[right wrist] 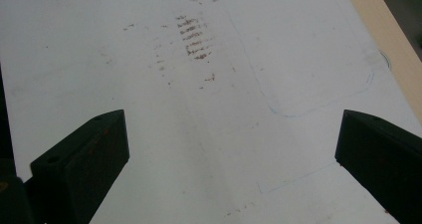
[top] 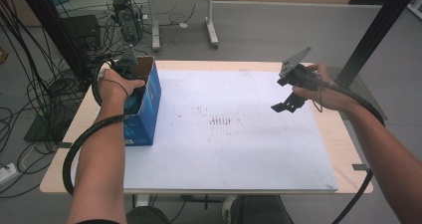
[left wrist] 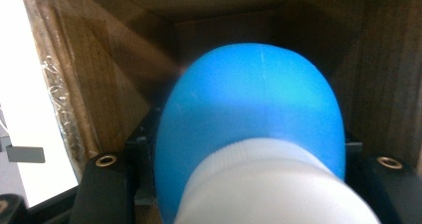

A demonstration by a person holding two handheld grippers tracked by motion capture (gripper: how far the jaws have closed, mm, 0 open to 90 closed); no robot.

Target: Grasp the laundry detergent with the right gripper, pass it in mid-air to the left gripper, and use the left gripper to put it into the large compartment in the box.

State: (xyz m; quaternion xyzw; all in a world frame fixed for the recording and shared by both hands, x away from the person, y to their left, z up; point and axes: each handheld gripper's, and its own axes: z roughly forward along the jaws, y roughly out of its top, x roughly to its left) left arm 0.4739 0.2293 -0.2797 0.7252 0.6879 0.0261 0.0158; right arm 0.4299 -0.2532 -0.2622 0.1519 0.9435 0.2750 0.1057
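Observation:
A blue cardboard box stands open-topped at the left of the white mat. My left gripper reaches down into it, between its brown inner walls. The jaws are shut on a blue rounded bottle with a white ribbed cap that points toward the camera. From the high view, the left hand covers the box's open top. My right gripper hovers over the mat's right side, open and empty; in its own view bare mat lies between the jaws.
The mat covers most of a light wooden table. Faint brown smudges mark the mat's middle. Cables and a computer case lie on the floor to the left, and another table's legs stand behind.

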